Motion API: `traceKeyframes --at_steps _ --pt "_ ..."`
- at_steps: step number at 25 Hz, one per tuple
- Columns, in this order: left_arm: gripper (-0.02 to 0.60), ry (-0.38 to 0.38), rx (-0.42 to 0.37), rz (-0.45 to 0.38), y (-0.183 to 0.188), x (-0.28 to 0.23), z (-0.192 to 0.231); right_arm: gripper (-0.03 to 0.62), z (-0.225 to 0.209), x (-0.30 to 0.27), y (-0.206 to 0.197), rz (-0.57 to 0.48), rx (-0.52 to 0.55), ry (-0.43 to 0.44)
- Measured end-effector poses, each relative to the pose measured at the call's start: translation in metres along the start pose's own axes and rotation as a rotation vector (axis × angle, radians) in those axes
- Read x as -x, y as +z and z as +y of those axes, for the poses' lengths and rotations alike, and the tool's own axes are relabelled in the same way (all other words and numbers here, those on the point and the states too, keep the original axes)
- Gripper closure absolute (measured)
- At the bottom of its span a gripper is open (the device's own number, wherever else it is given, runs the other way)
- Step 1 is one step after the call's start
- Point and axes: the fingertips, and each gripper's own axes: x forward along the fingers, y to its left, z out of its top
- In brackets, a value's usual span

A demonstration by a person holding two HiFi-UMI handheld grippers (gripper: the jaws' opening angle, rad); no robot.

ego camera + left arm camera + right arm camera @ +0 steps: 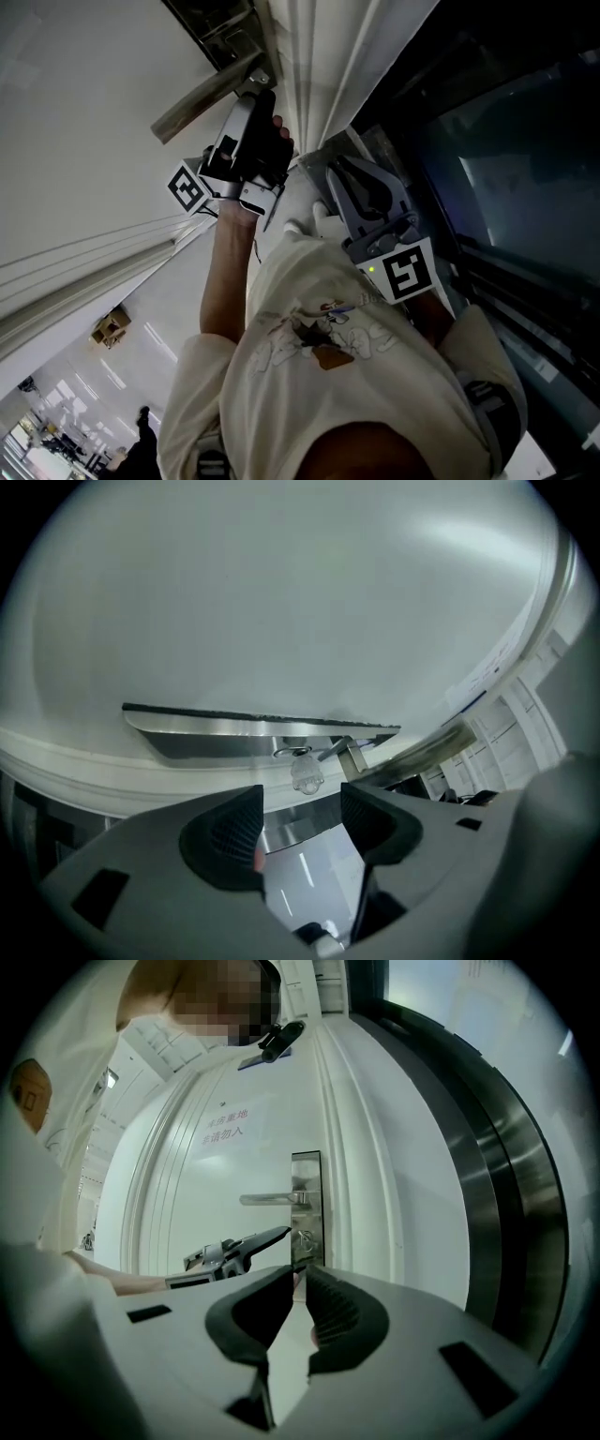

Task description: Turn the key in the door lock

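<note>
A small key [306,772] sticks out of the lock in the steel lock plate [234,733] on the white door. My left gripper [302,803] is open just short of the key, which lies ahead of the jaws with no pad touching it. In the right gripper view the same key [305,1238] sits below the lever handle [272,1200], with the left gripper [267,1238] pointing at it from the left. My right gripper [300,1277] hangs back from the door, shut, with nothing in it. The head view shows the left gripper [264,94] at the lever handle [202,98] and the right gripper [339,173] lower right.
The white door carries a sheet with red print [225,1129] above the handle. To the right of the door frame stands a dark glass panel with a metal frame [506,1176]. The person's pale sleeve [309,309] fills the lower middle of the head view.
</note>
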Motion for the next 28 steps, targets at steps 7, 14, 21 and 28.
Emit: traceKeyframes --at_steps 7,14,21,28 --pt "0.327 -0.074 0.102 -0.001 0.008 -0.010 0.004 0.547 -0.009 0.002 -0.002 -0.003 -0.017 -0.019" --pt "0.328 -0.106 0.129 -0.021 0.013 -0.022 0.005 0.548 -0.008 0.000 0.000 -0.005 -0.027 -0.024" --pt "0.424 -0.071 0.054 -0.020 0.009 -0.029 0.001 0.548 -0.013 0.001 -0.003 0.004 -0.040 -0.041" --pt "0.449 0.004 -0.041 -0.027 0.010 -0.028 -0.001 0.549 -0.012 0.002 -0.005 -0.006 -0.038 -0.038"
